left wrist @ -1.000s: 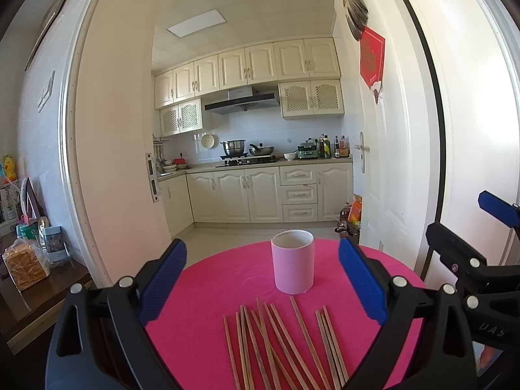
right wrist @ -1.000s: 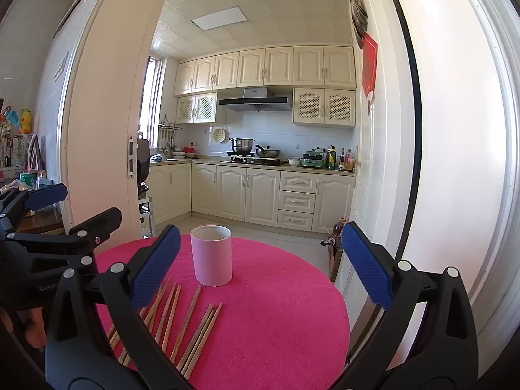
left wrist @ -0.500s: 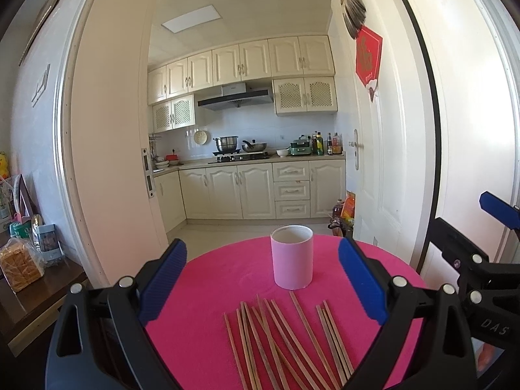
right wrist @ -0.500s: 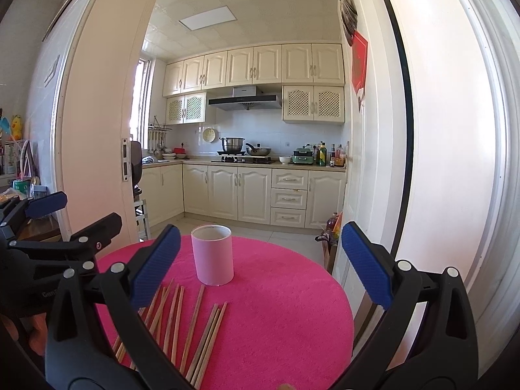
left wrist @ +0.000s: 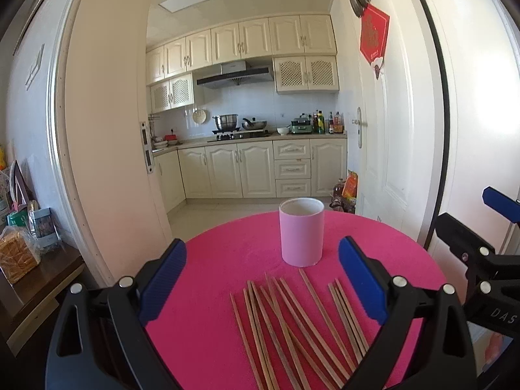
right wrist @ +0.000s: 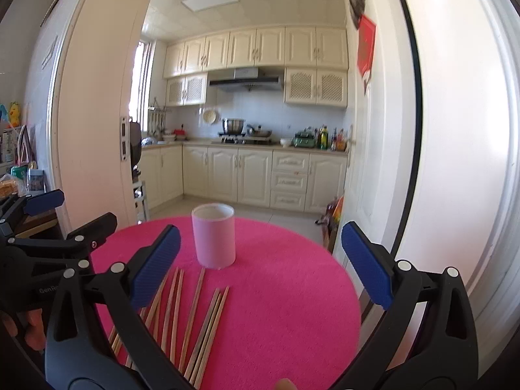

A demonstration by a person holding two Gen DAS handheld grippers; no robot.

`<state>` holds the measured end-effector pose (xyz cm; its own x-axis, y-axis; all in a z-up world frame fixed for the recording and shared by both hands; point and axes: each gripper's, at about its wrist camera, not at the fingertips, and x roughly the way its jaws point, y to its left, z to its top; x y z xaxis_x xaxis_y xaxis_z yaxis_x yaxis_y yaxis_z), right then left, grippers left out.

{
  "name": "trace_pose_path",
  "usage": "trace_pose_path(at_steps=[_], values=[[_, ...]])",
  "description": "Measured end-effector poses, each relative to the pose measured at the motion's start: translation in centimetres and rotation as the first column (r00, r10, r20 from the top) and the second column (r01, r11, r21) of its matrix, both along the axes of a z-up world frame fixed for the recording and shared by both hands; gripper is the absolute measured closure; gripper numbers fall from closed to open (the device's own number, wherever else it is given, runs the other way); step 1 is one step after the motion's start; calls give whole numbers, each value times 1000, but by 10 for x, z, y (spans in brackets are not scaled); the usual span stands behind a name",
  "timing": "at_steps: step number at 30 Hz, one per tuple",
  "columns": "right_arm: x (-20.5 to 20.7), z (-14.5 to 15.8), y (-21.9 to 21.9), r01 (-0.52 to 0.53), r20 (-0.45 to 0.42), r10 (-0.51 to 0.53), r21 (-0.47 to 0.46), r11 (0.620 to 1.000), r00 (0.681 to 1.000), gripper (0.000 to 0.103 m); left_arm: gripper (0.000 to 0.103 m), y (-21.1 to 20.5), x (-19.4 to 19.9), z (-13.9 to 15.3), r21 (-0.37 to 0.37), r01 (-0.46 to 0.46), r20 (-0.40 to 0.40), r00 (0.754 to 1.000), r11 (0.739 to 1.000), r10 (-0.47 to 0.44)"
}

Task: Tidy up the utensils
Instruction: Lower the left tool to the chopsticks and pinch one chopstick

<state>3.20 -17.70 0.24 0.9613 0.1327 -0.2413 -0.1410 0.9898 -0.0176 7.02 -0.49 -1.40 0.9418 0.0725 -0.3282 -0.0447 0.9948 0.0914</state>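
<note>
Hot pink cloth covers the round table, and pretty much everything for the job sits on it. Pale pink cup stands upright just above the middle of the left wrist view, mouth open. Wooden chopsticks lie loose on the cloth just below it, fanned out toward the bottom edge, a few crossing each other, none touching the cup as far as I can see. Left gripper hangs low in its frame with its blue pads spread wide, nothing between them, the chopstick pile showing through the gap. Right gripper is the same deal, jaws wide apart and holding nothing; in its view the cup sits centre and the chopsticks lie lower left, partly behind its left finger. Each gripper also pokes into the other's frame edge. Background is a cream kitchen through a doorway, with a red paper decoration on the door, upper right.
</note>
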Motion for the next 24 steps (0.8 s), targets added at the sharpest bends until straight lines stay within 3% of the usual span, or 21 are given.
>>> trace_pose_path(at_steps=[4,7,9,11,14,15,18,20,24], values=[[17,-16,4,-22,-112,22,-1,1000,993,7,10,16,16,-16,-26,-4,-98,995,1000,1],[33,-31,6,-44,-206,40,-15,999,978,13,10,34,30,-32,-54,-32,-189,982,998,21],[44,-43,7,-60,-283,54,-12,998,958,22,13,50,42,-48,-63,-60,-280,959,996,40],[54,-57,8,-81,-355,76,2,997,932,31,28,62,52,-63,-68,-82,-354,934,994,53],[68,-78,11,-112,-453,108,18,994,885,43,41,83,69,-90,-157,-101,-490,872,982,11],[71,-84,12,-118,-480,111,15,993,870,49,50,88,74,-98,-183,-107,-523,852,977,-5],[86,-100,12,-138,-557,139,44,989,818,65,52,90,85,-113,-200,-105,-581,814,974,-32],[92,-106,12,-145,-593,158,69,987,789,67,52,87,89,-121,-190,-104,-603,797,976,-33],[98,-107,13,-164,-624,174,74,984,762,67,57,79,97,-128,-165,-102,-630,776,981,-25]])
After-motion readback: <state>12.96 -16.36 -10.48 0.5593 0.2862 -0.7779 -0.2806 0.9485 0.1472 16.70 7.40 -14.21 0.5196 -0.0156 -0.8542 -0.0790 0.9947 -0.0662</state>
